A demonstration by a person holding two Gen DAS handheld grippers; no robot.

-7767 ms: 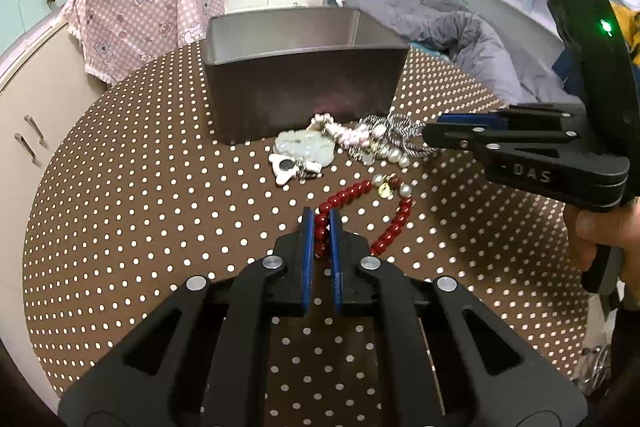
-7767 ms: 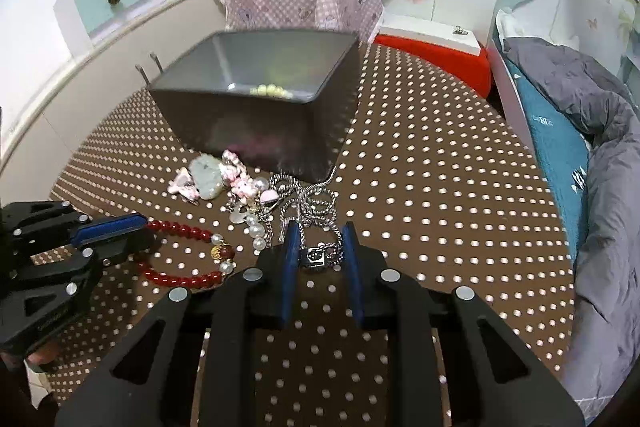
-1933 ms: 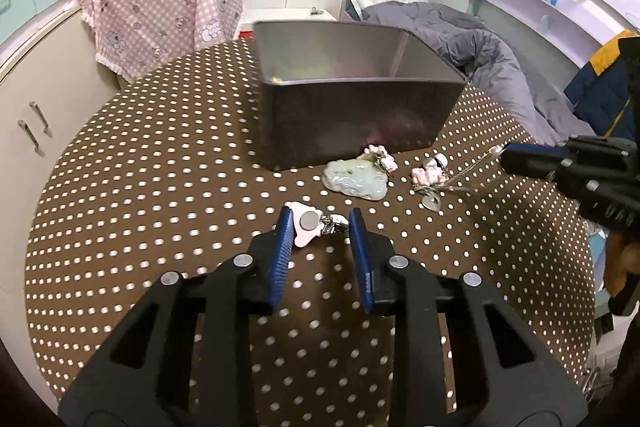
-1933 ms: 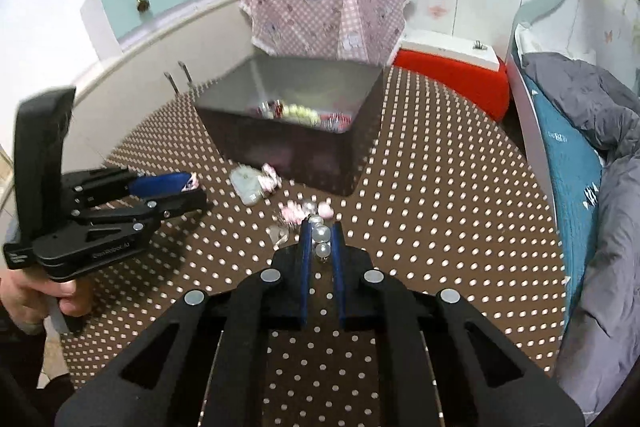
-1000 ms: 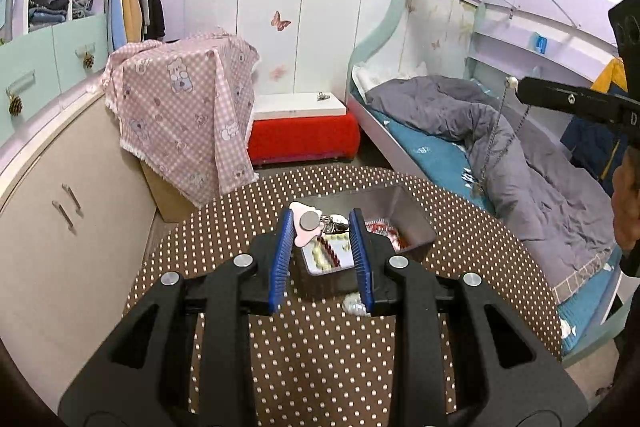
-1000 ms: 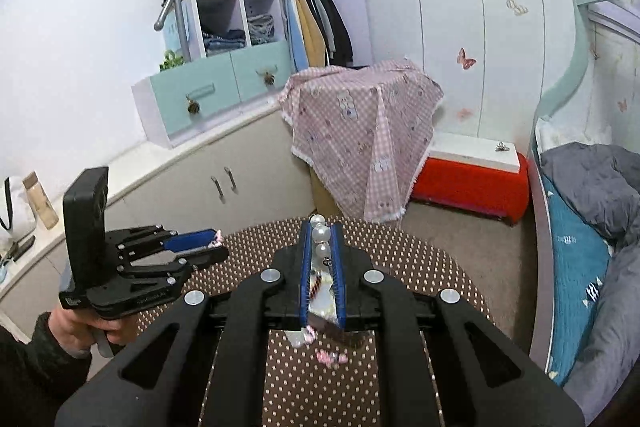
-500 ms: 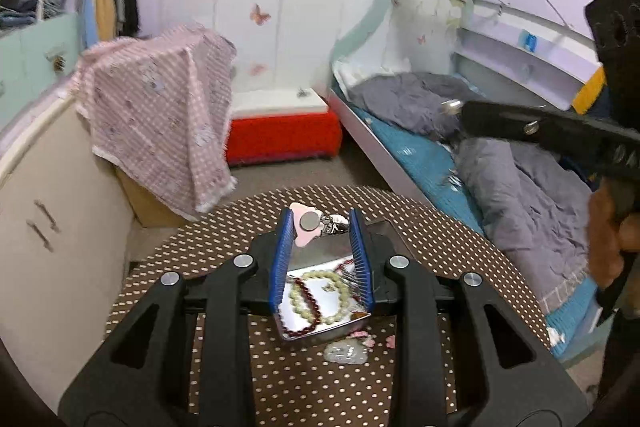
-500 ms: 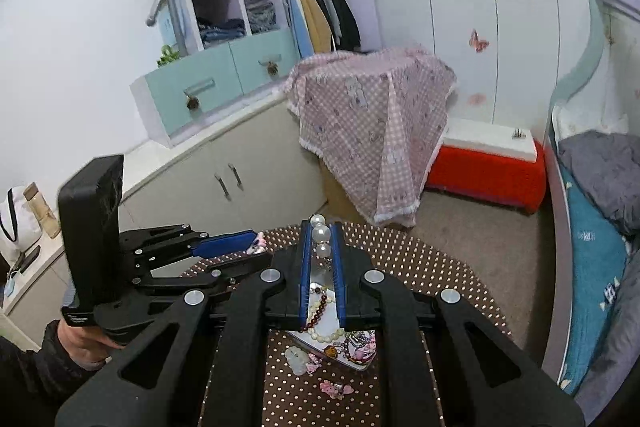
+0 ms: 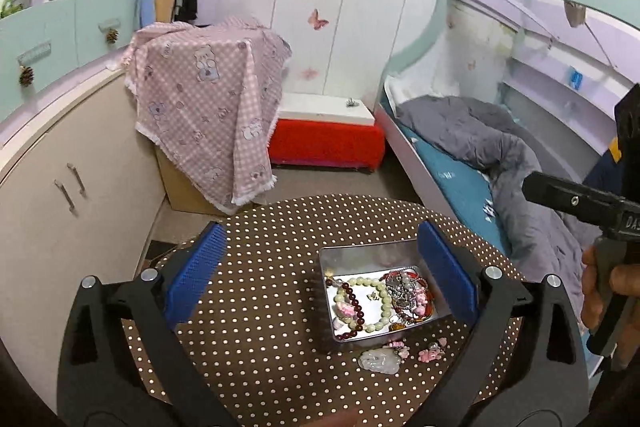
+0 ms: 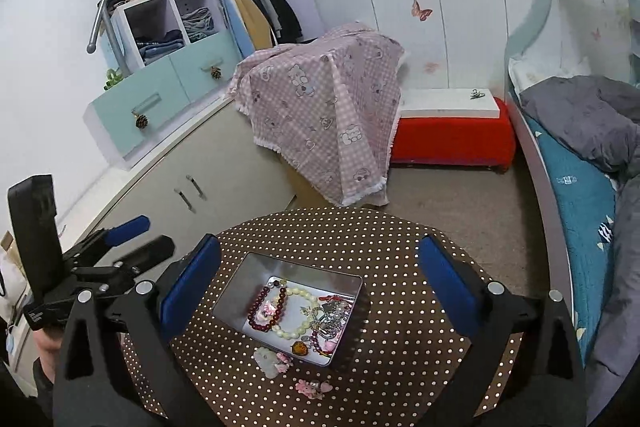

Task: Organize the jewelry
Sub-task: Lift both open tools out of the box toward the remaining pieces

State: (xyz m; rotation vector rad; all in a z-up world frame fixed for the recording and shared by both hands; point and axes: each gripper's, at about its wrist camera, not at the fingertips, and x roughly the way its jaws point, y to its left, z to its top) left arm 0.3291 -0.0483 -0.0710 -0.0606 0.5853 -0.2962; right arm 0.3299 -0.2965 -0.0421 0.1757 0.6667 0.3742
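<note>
Dotted table (image 9: 260, 307) is seen lower centre, with the tin (image 10: 244, 279) holding beads. Both the left gripper (image 9: 320, 275) and right gripper (image 10: 316, 283) are held spread and empty above. The pendant (image 9: 379, 361) and charms (image 10: 314, 387) outside could be missed or knocked off.

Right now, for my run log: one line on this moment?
left gripper open | right gripper open | beads in tin | jade pendant on table

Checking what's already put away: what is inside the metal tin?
In the metal tin: a dark red bead bracelet, a pale green bead bracelet, and a tangle of chains and charms. Anything beneath it is hidden.
</note>
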